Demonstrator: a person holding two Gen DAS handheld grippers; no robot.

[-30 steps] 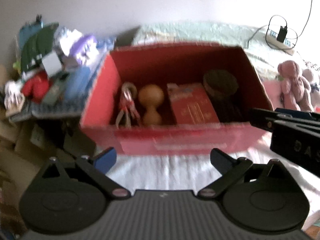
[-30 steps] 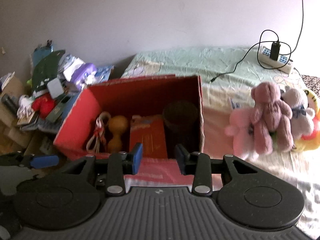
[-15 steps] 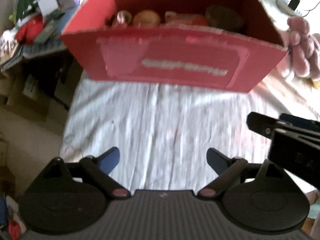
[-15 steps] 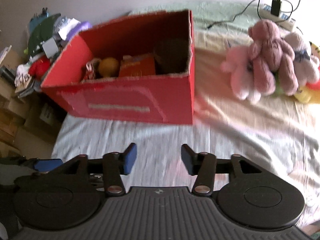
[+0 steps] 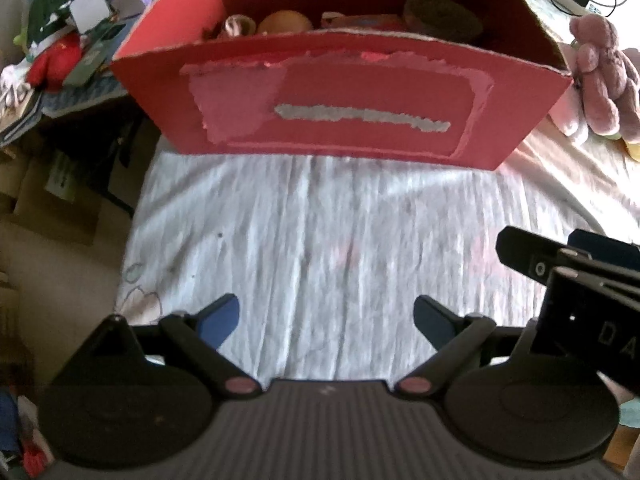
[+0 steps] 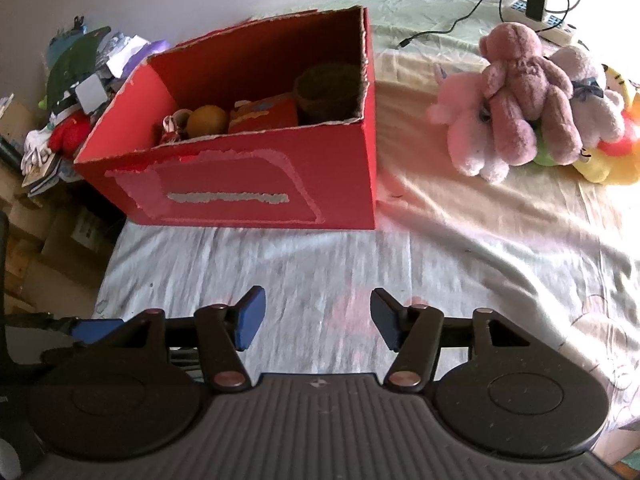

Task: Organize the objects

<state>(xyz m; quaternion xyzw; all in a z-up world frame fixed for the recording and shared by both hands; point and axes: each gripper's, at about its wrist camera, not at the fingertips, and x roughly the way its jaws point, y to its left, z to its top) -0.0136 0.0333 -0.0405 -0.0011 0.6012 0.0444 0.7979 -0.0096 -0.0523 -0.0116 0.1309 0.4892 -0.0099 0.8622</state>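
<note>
Red cardboard box (image 6: 256,178) sits on the bed sheet (image 6: 320,264), open top, at the far side of the bare sheet in front of me. Its near face shows torn patches where a label was peeled off.

Inside, left to right in the right wrist view: a red-and-white bundle (image 6: 173,126), hard to identify; a tan wooden dumbbell-shaped piece (image 6: 208,119); a flat red packet (image 6: 266,114); a dark round pot (image 6: 328,90) in the right corner.

Left gripper (image 5: 326,320): jaws spread wide, nothing between them, only sheet below. Right gripper (image 6: 318,316): jaws opening, nothing between them; it also shows at the right edge of the left wrist view.

Right of the box, well apart: a heap of soft toys (image 6: 528,104), a dusty-pink bear on top. Beyond them, a power strip (image 6: 538,20) with a black charger and cable.

Left of the box, off the bed: a cluttered pile (image 6: 76,92) of clothes and oddments.
</note>
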